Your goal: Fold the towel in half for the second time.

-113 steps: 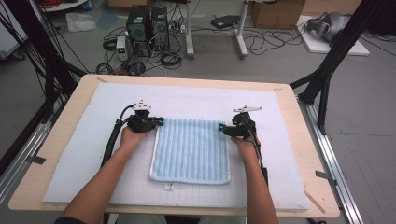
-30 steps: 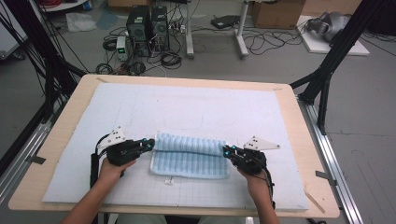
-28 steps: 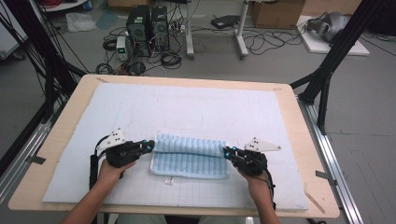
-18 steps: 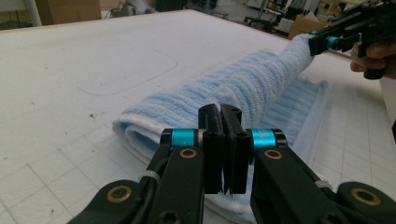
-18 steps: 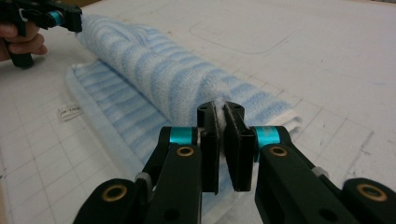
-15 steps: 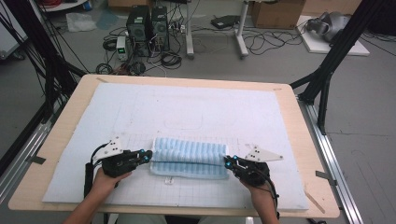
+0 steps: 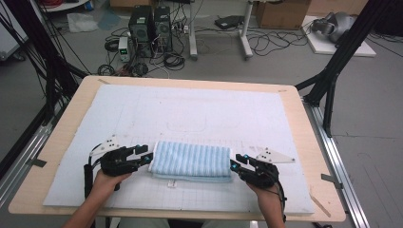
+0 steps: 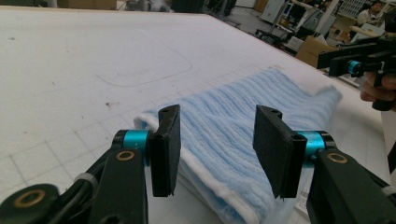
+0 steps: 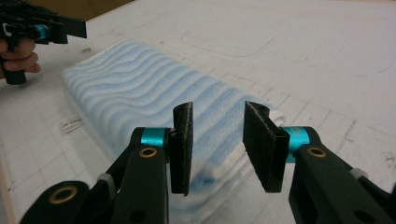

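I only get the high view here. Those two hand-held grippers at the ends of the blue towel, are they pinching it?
Observer: Not the left hand-held gripper. In its own view the jaws have just been opening and stand apart. The towel has its end in the gap, unpressed.
Visitor: And the right one?
Observer: Same. The right hand-held gripper has just been opening its jaws too, and the towel's corner lies between them with the pads clear of it.
Visitor: Is the towel a single sheet?
Observer: No. The right gripper view shows folded layers stacked at that end, with a white hem.
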`<state>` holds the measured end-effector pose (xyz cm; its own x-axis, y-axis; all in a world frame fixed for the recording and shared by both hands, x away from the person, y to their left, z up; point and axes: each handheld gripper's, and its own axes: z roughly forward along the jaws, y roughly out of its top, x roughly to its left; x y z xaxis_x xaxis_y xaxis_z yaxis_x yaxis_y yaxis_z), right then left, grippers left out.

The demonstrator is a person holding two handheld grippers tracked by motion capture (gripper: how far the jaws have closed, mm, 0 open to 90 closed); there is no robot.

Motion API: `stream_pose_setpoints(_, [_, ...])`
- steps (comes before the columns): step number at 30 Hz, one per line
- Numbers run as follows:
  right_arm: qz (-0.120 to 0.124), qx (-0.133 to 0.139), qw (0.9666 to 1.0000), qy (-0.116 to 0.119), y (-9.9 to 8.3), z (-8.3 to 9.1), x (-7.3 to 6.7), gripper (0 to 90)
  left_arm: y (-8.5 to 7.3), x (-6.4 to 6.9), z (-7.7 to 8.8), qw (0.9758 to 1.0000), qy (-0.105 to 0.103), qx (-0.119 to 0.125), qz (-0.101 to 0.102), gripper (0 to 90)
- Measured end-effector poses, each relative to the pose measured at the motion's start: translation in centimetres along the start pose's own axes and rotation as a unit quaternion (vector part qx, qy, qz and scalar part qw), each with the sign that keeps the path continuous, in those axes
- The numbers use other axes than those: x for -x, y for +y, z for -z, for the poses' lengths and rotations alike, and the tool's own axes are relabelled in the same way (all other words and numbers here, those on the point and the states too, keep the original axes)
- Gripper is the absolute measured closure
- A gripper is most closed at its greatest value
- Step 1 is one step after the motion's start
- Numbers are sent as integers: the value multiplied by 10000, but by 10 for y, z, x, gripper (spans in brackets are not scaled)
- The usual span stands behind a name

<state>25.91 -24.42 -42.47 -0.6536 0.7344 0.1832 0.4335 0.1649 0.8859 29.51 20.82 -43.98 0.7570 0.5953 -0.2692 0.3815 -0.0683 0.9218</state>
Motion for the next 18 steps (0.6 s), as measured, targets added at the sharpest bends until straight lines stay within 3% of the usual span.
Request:
stream_pose_setpoints(3, [30, -67, 10000, 24, 3, -10, 0, 623, 4, 1, -11, 9997, -1, -240, -46, 562])
stream_pose_setpoints(6, [129, -292, 9995, 9, 4, -22, -3, 605, 2, 2, -22, 9979, 133, -637, 5, 594])
stream_pose_setpoints(8, [159, -500, 9984, -213, 3, -28, -5, 550, 0, 4, -24, 9974, 237, -675, 42, 585])
stream_pose_setpoints(12, [-65, -687, 9975, -128, 1, -31, -3, 518, -2, 3, -21, 9976, 270, -630, 28, 565])
stream_pose_setpoints(13, [-88, -838, 9964, -87, -1, -34, -4, 578, -2, 2, -20, 9978, 295, -598, 34, 567])
stream_pose_setpoints(15, [151, -1147, 9933, 9, -5, -38, -6, 759, -2, 2, -18, 9981, 271, -546, 71, 567])
stream_pose_setpoints(16, [219, -1159, 9930, -33, -6, -38, -7, 850, -1, 2, -16, 9984, 251, -500, 49, 567])
stream_pose_setpoints(18, [313, -1184, 9923, -196, -4, -34, -4, 894, 0, 2, -15, 9989, 235, -413, 52, 566])
